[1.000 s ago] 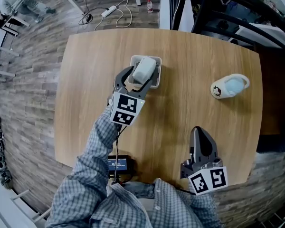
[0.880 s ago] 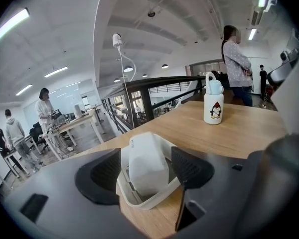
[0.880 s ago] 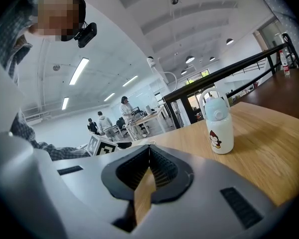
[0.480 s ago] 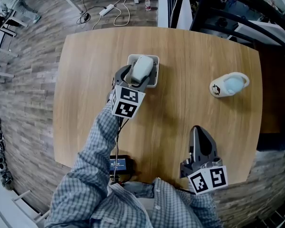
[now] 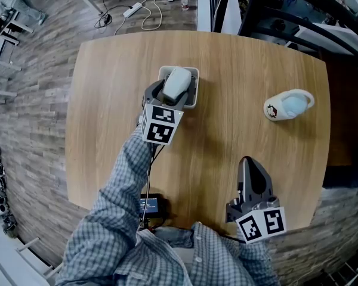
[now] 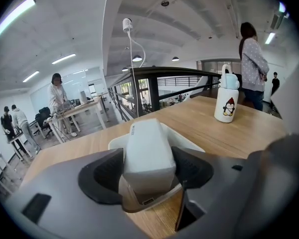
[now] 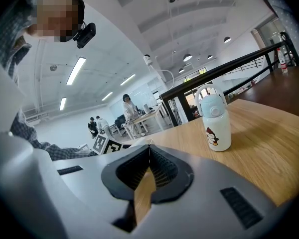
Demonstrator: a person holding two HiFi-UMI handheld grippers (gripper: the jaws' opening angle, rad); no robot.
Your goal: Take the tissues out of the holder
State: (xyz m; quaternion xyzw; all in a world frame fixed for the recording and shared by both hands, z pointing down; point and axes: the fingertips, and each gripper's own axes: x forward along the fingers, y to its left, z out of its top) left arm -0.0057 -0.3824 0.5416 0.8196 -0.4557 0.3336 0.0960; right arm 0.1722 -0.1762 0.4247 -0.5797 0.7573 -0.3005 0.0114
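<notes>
My left gripper [image 5: 167, 98] reaches forward at the end of my outstretched left arm [image 5: 124, 186], marker cube facing up, with its jaws pressed against both sides of the tissue pack [image 6: 145, 151]. My right gripper [image 5: 247, 167] is held close to my body, pointing forward, its jaws closed tip to tip.

On the table [image 5: 101, 112] before you, the holder [image 5: 195, 94] sits left of centre toward the far edge, with the tissue pack [image 5: 176, 82] upright in it. Your left gripper [image 5: 170, 97] comes in from the near side, a jaw touching each side of the pack. The bottle [image 5: 288, 106] stands well to the right. Your right gripper [image 5: 251, 167] hangs over the near right part, apart from both.
</notes>
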